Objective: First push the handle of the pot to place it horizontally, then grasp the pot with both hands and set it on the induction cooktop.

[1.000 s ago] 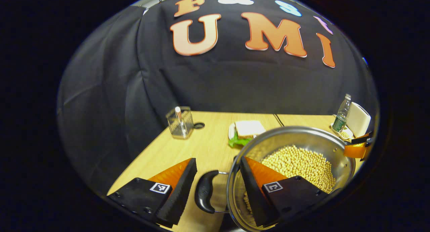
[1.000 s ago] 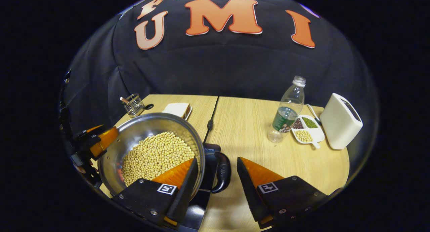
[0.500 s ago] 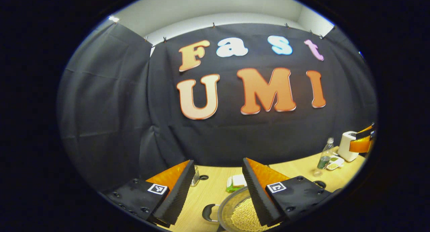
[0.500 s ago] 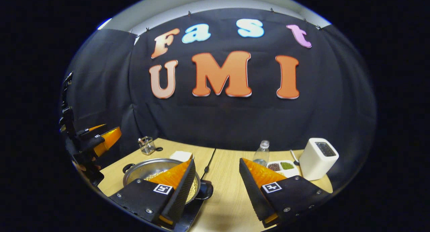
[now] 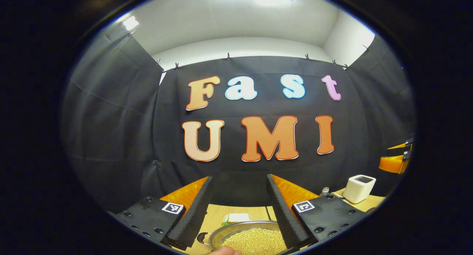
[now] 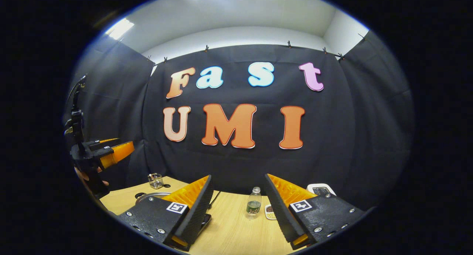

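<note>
Both grippers are held spread and empty above the wooden table (image 6: 236, 229): the left gripper (image 5: 236, 207) over the pot (image 5: 251, 240), the right gripper (image 6: 236, 207) beside it. Soybeans are seen inside the pot, which is set on the induction cooktop (image 6: 204, 220). One side handle (image 5: 202, 238) is pointed leftward; the pot's long axis cannot be judged.

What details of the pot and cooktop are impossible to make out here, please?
- Pot: left gripper view, lower half cut off by the edge; right side behind the left claw.
- Cooktop: right gripper view, a dark sliver; the rest behind the right claw.
- Pot's seating on the cooktop: hidden.
- Divided dish: contents too small.
</note>
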Demonstrator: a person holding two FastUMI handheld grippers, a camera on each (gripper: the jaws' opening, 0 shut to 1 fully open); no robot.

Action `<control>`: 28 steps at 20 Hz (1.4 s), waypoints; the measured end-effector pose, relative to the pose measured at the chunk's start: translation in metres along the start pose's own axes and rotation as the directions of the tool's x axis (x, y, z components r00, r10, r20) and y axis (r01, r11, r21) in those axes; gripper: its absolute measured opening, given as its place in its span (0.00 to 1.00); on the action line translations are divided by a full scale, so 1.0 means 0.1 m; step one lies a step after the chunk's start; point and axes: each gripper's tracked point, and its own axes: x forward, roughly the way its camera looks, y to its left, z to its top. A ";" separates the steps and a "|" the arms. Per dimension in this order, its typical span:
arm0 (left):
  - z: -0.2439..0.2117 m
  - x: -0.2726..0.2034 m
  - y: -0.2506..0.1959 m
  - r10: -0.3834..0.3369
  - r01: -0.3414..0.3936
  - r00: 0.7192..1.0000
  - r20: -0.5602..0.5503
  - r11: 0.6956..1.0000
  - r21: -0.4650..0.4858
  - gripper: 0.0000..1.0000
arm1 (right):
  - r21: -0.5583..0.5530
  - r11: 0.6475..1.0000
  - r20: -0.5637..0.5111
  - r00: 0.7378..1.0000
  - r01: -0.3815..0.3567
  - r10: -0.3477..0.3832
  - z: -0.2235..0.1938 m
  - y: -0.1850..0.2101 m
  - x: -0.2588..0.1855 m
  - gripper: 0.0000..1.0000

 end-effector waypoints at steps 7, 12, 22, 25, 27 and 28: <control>0.51 -0.19 -0.20 -0.017 0.020 0.998 0.059 0.998 -0.059 0.96 | -0.022 0.999 0.105 0.994 0.028 -0.025 0.55 -0.36 -0.26 0.88; 0.60 -0.19 -0.19 0.002 -0.002 1.000 0.000 0.995 -0.100 0.96 | -0.042 0.999 0.132 0.991 0.012 -0.006 0.73 -0.38 -0.37 0.94; 0.79 -0.19 -0.14 0.069 -0.060 0.996 0.060 0.989 -0.134 0.94 | -0.056 0.998 0.184 0.983 0.023 -0.012 0.84 -0.47 -0.40 0.95; 0.77 -0.19 -0.17 0.061 -0.050 0.996 0.064 0.987 -0.154 0.97 | -0.067 0.997 0.222 0.975 0.029 -0.013 0.90 -0.50 -0.39 0.95; 0.80 -0.20 -0.16 0.064 -0.050 0.995 0.078 0.985 -0.163 0.97 | -0.069 0.997 0.226 0.974 0.022 -0.006 0.89 -0.50 -0.39 0.95; 0.81 -0.20 -0.17 0.058 -0.044 0.995 0.084 0.986 -0.161 0.94 | -0.067 0.998 0.222 0.975 0.019 -0.004 0.86 -0.48 -0.39 0.95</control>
